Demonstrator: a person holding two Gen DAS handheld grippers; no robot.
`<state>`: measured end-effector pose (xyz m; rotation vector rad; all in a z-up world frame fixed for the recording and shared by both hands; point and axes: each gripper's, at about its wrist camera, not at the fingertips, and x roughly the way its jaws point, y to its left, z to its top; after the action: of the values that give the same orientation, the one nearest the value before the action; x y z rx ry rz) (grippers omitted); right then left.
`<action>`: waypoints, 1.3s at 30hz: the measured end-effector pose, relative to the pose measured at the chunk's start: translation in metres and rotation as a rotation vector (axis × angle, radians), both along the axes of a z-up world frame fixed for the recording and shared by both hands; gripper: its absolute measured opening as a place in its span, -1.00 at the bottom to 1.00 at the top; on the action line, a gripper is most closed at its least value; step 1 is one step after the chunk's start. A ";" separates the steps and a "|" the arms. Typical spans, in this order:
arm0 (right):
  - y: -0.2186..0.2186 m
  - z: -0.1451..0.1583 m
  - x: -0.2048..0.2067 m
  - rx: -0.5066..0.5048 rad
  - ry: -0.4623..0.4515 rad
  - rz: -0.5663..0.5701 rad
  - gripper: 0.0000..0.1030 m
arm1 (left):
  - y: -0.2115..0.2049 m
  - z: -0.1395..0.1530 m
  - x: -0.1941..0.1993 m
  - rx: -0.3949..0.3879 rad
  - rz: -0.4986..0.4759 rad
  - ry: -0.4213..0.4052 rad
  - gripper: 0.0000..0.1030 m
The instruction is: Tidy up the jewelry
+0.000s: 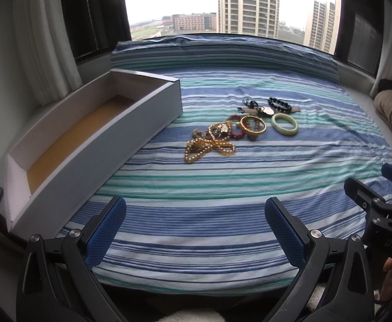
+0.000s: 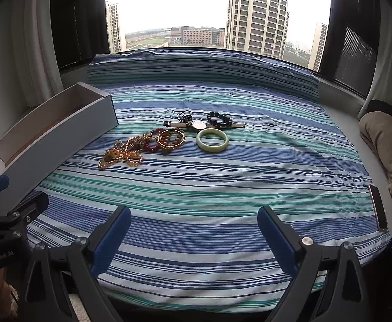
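A pile of jewelry lies mid-cloth: a gold bead necklace (image 1: 209, 149) (image 2: 120, 158), a gold bangle (image 1: 253, 124) (image 2: 171, 139), a red bead bracelet (image 1: 236, 133) (image 2: 151, 147), a pale green bangle (image 1: 284, 124) (image 2: 212, 139), a black bead bracelet (image 1: 279, 103) (image 2: 219, 119) and a watch (image 1: 267, 110) (image 2: 200, 125). A long grey box (image 1: 131, 123) (image 2: 61, 134) with a tan floor lies open at the left. My left gripper (image 1: 194, 230) is open, near the front edge, well short of the jewelry. My right gripper (image 2: 194, 237) is open too, holding nothing.
A blue, green and white striped cloth (image 1: 222, 187) (image 2: 222, 182) covers the window-seat surface. A beige bundle (image 2: 383, 145) and a phone (image 2: 377, 206) lie at the right edge. A window and curtains stand behind. Each gripper shows at the other view's side edge.
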<state>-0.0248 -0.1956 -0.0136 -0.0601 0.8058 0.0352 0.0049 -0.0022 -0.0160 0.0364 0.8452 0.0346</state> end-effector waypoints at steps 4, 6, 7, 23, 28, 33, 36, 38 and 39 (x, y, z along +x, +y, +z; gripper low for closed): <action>-0.002 0.000 0.000 0.003 -0.001 0.000 0.89 | -0.002 -0.002 -0.002 0.004 0.006 0.004 0.99; -0.003 0.000 0.000 0.003 -0.001 -0.001 0.89 | -0.002 -0.003 -0.002 0.007 0.007 0.007 0.99; -0.003 0.000 0.000 0.002 -0.001 -0.001 0.89 | -0.002 -0.003 -0.002 0.007 0.007 0.009 0.99; -0.008 -0.001 0.004 -0.008 -0.008 -0.015 0.89 | 0.004 -0.016 0.011 -0.020 0.014 0.079 0.99; -0.017 -0.002 0.006 0.022 0.007 -0.026 0.89 | 0.007 -0.020 0.011 -0.028 0.030 0.084 0.99; -0.019 -0.003 0.006 0.021 0.007 -0.035 0.89 | 0.006 -0.017 0.010 0.002 0.027 0.062 0.99; -0.018 -0.005 0.008 0.005 0.013 -0.047 0.89 | 0.005 -0.017 0.009 0.011 0.028 0.059 0.99; -0.017 -0.006 0.009 0.007 0.020 -0.046 0.89 | 0.006 -0.017 0.008 0.010 0.032 0.061 0.99; -0.018 -0.007 0.009 0.013 0.024 -0.043 0.89 | 0.006 -0.017 0.008 0.008 0.033 0.063 0.99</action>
<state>-0.0159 -0.2132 -0.0203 -0.0296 0.8301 0.0004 0.0126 0.0039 -0.0331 0.0306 0.9085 0.0683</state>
